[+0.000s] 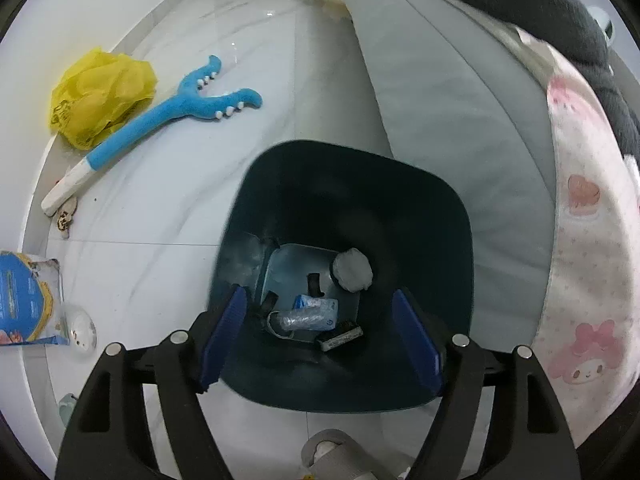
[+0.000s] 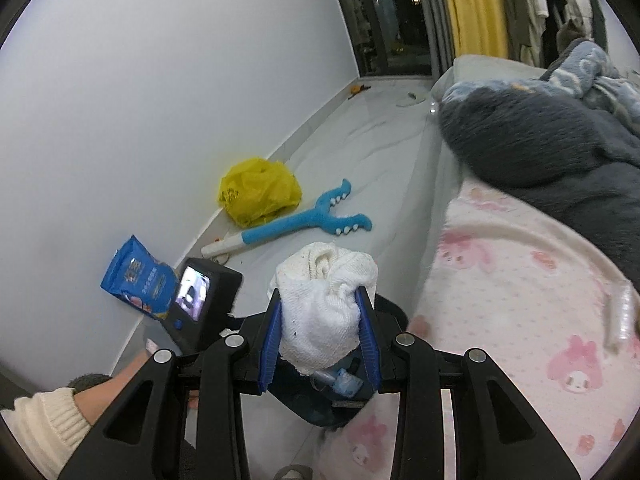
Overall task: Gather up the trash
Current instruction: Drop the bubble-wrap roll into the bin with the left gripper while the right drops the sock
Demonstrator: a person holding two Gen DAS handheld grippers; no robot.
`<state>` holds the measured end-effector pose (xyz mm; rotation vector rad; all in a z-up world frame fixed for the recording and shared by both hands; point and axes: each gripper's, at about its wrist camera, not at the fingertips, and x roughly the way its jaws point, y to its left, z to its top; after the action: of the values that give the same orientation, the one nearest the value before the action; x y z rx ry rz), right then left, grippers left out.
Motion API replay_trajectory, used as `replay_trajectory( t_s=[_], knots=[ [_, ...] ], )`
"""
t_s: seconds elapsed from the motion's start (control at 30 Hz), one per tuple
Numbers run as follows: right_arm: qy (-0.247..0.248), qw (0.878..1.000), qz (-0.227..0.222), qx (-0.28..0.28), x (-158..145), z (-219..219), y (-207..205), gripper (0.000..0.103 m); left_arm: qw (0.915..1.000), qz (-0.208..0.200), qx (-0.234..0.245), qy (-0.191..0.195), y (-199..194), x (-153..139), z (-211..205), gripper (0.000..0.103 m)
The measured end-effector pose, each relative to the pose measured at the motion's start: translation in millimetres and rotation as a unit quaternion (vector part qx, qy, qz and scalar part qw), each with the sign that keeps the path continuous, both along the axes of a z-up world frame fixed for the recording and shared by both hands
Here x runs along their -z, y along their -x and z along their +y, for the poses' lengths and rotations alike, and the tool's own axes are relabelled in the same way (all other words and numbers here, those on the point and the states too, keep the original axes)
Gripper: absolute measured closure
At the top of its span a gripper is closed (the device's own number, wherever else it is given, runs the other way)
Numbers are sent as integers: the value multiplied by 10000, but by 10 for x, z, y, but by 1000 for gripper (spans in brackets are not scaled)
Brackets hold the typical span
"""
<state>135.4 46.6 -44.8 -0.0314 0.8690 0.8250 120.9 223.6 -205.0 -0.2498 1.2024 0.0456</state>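
A dark teal trash bin (image 1: 432, 208) stands on the floor beside the bed. Inside lie a crumpled grey wad (image 1: 353, 269), a clear plastic wrapper (image 1: 308, 314) and a small dark bar (image 1: 341, 337). My left gripper (image 1: 320, 332) is open and empty, its blue pads (image 1: 224, 332) spread above the bin's near rim. My right gripper (image 2: 320, 328) is shut on a bunched white cloth (image 2: 324, 300) and holds it over the bin (image 2: 316, 404). A yellow plastic bag (image 2: 258, 192) and a blue snack packet (image 2: 138, 280) lie by the wall.
A blue plush claw stick (image 1: 160, 120) lies on the white tiled floor. The bed with a pink patterned sheet (image 1: 588, 264) and a dark fleece blanket (image 2: 540, 140) runs along the right. The left gripper's camera unit (image 2: 200, 304) shows in the right wrist view.
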Motion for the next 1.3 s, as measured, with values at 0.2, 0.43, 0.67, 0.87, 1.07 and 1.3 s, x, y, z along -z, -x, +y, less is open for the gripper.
replay_trajectory(
  t_s=[0.2,0.43,0.67,0.87,1.07,1.3],
  knots=[
    [243,9994,246,-94,258,312,-47,67,9991,-351,-31,-219,150,-226,137,24],
    [570,9967,545,-189,591,636,-88,67,9967,-752,-55,-285,288,-427,377,29],
    [820,9933,787,-220,876,873,-105,67,9935,-1094,-112,-305,433,-614,570,38],
    [974,9903,952,-291,1075,1041,-97,67,9880,-1500,-123,-352,588,-816,678,44],
    [1278,9849,1137,-254,1358,1206,-179,67,9779,-2041,-295,-329,737,-1107,807,48],
    [1735,9765,1246,-292,1667,1315,-145,63,9638,-2610,-408,-348,833,-1439,851,49]
  ],
)
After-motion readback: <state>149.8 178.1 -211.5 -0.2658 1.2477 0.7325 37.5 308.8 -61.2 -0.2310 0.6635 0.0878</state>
